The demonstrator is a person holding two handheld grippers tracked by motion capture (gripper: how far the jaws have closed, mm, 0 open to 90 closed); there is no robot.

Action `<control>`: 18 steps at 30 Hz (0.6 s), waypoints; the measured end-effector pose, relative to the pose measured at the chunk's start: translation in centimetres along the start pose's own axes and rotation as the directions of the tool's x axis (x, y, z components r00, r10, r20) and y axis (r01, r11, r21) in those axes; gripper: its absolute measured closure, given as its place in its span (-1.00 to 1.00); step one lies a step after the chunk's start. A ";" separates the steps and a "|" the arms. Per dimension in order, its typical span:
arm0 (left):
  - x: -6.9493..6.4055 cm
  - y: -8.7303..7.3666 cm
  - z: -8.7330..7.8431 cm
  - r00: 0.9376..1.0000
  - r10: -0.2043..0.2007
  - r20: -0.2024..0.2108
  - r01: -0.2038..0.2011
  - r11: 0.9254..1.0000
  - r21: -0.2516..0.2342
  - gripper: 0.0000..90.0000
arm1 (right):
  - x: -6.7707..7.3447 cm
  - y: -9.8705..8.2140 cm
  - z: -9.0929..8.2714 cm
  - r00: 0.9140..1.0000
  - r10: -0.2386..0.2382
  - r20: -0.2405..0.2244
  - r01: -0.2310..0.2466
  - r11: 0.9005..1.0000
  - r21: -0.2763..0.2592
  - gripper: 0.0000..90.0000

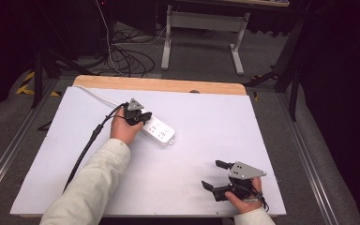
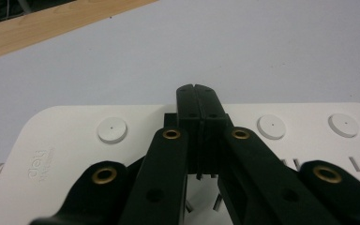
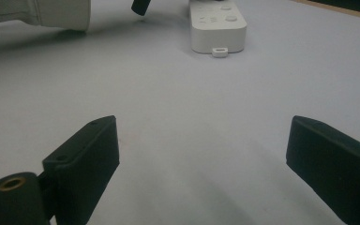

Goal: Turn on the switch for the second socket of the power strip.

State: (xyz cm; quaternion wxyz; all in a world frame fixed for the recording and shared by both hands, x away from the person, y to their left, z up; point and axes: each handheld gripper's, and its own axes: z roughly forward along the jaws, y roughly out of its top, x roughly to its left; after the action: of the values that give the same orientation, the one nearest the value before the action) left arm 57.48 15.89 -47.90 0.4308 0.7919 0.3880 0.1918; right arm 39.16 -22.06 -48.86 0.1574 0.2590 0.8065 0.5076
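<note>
Left tongs (image 1: 143, 116) pressed closed over the power strip (image 1: 160, 131); right tongs (image 1: 214, 175) rest agape

The high view looks forward and down over the whole surface (image 1: 206, 140); both gripper views sit low, sharing the white power strip (image 1: 158, 130), left close, right distant

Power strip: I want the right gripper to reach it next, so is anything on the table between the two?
Nothing visible does. The right gripper, jaws wide open, faces bare white table up to the power strip. The left gripper sits shut over the strip's far part, with the sleeve off to one side.
</note>
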 end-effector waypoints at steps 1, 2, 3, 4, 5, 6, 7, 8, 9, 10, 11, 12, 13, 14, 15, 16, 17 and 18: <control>0.0 0.0 0.0 1.000 -0.009 0.003 0.009 1.000 0.000 1.00 | 0.0 0.0 0.0 1.000 0.000 0.001 0.000 1.000 0.001 -0.77; 0.0 0.0 0.0 1.000 -0.013 0.006 0.013 1.000 0.000 1.00 | 0.0 0.0 0.0 1.000 0.000 0.001 0.000 1.000 0.001 -0.77; 0.0 0.0 0.0 1.000 -0.012 0.004 0.012 1.000 0.000 1.00 | 0.0 0.0 0.0 1.000 0.002 -0.001 -0.002 1.000 0.001 -0.77; 0.0 0.0 0.0 1.000 -0.007 0.004 0.007 1.000 0.002 1.00 | 0.0 -0.1 0.0 1.000 0.003 0.000 -0.003 1.000 0.000 -0.77; 0.0 0.0 0.0 1.000 -0.007 0.002 0.007 1.000 0.001 1.00 | -0.1 -0.1 0.0 1.000 0.001 0.001 -0.001 1.000 -0.001 -0.77; 0.0 0.0 0.0 1.000 -0.008 0.002 0.008 1.000 0.001 1.00 | 0.0 -0.1 0.0 1.000 0.003 0.002 -0.003 1.000 0.000 -0.77; 0.0 0.0 0.0 1.000 -0.006 0.002 0.006 1.000 0.001 1.00 | -0.1 -0.1 0.0 1.000 0.002 0.002 -0.002 1.000 0.000 -0.77; 0.0 0.0 0.0 1.000 -0.006 0.002 0.006 1.000 0.001 1.00 | -0.1 -0.1 0.0 1.000 0.003 0.003 -0.003 1.000 0.001 -0.77; 0.0 0.0 0.0 1.000 -0.001 0.003 0.001 1.000 0.002 1.00 | -0.1 -0.1 0.0 1.000 0.003 0.003 -0.003 1.000 0.002 -0.77; 0.1 0.0 0.0 1.000 -0.007 0.003 0.007 1.000 0.002 1.00 | -0.1 -0.1 0.0 1.000 0.003 0.003 -0.003 1.000 0.002 -0.77; 0.1 0.0 0.0 1.000 -0.007 0.003 0.007 1.000 0.002 1.00 | -0.1 -0.1 0.0 1.000 0.004 0.003 -0.004 1.000 0.002 -0.77; 0.1 0.0 0.0 1.000 -0.008 0.008 0.008 1.000 0.008 1.00 | -0.1 -0.1 0.0 1.000 0.002 0.002 -0.002 1.000 0.000 -0.77; 0.1 0.0 0.0 1.000 -0.008 0.008 0.008 1.000 0.008 1.00 | -0.1 -0.1 0.0 1.000 0.004 0.003 -0.004 1.000 0.000 -0.77; 0.1 0.1 0.0 1.000 -0.004 0.001 0.004 1.000 0.010 1.00 | -0.1 -0.1 0.0 1.000 0.004 0.004 -0.004 1.000 0.001 -0.77; 0.0 0.1 0.1 1.000 -0.005 0.004 0.005 1.000 0.009 1.00 | 0.0 -0.1 0.0 1.000 0.005 0.004 -0.005 1.000 0.002 -0.77; 0.0 0.1 0.1 1.000 -0.005 0.004 0.005 1.000 0.009 1.00 | 0.0 -0.1 0.0 1.000 0.005 0.004 -0.005 1.000 0.002 -0.77; -0.1 0.2 0.1 1.000 -0.003 0.000 0.003 1.000 0.013 1.00 | 0.0 -0.1 0.0 1.000 0.005 0.004 -0.005 1.000 0.003 -0.77; -0.1 0.2 0.2 1.000 -0.003 -0.002 0.003 1.000 0.014 1.00 | 0.0 -0.1 0.0 1.000 0.005 0.004 -0.005 1.000 0.003 -0.77</control>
State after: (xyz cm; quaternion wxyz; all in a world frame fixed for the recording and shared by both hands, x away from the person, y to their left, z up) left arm 57.62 15.69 -47.83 0.4250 0.7941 0.3910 0.1893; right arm 39.14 -22.11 -48.98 0.1574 0.2621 0.8064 0.5063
